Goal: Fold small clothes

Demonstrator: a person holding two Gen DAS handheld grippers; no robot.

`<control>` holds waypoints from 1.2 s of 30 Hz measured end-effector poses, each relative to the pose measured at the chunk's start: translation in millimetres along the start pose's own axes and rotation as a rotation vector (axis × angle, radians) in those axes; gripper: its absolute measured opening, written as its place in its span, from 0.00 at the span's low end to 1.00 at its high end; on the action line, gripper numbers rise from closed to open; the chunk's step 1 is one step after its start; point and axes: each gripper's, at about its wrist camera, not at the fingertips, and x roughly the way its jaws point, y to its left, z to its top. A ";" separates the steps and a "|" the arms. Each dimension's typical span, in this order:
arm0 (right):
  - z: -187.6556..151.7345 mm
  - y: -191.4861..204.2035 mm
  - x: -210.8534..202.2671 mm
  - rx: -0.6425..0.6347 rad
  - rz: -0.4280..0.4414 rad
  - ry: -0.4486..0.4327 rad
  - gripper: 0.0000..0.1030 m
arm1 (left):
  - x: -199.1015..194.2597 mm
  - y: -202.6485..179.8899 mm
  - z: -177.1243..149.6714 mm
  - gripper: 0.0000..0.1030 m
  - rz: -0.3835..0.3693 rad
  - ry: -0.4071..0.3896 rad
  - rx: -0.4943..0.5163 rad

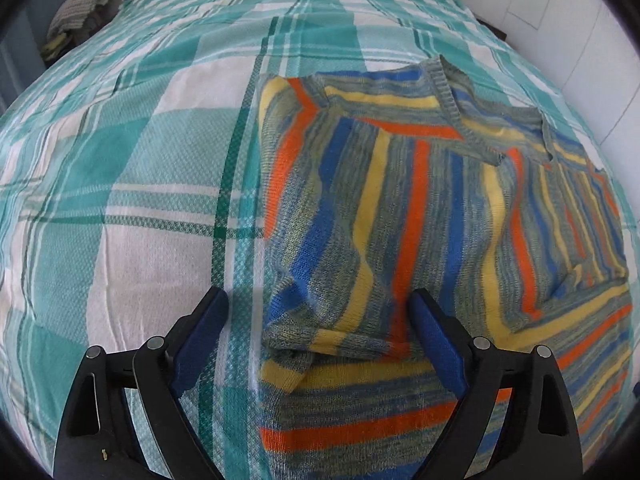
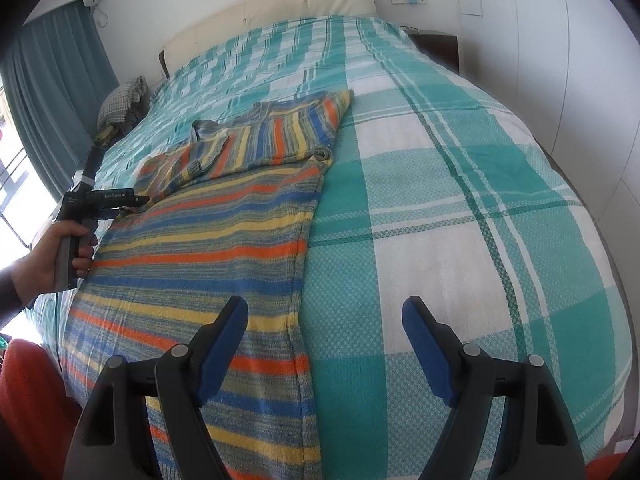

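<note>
Lying flat on the bed (image 2: 460,208), the sweater (image 2: 208,248) has both sleeves folded across its chest. Left gripper (image 1: 316,312) hovers over a folded cuff, fingers spread wide, gripping nothing. Right gripper (image 2: 326,320) straddles the sweater's near side edge, fingers apart, empty.

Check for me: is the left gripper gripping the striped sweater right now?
Apart. In the left wrist view the left gripper stands wide open above the folded sleeve of the sweater, its pads pressing nothing.

one striped sweater (image 2: 208,240), one plaid bedspread (image 2: 440,208), two claws (image 1: 318,308) (image 2: 326,316)
</note>
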 end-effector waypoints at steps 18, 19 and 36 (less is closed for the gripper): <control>0.7 2.9 -3.1 -0.019 -0.059 -0.029 0.77 | -92.9 96.9 -79.3 0.96 0.034 -0.122 -0.136; 0.0 4.3 -3.1 -0.025 -0.062 -0.027 0.77 | -88.9 107.7 -84.0 0.96 0.047 -0.115 -0.170; -5.2 16.3 -1.1 -0.095 -0.080 -0.024 0.77 | -63.1 141.9 -119.2 1.00 0.084 -0.163 -0.250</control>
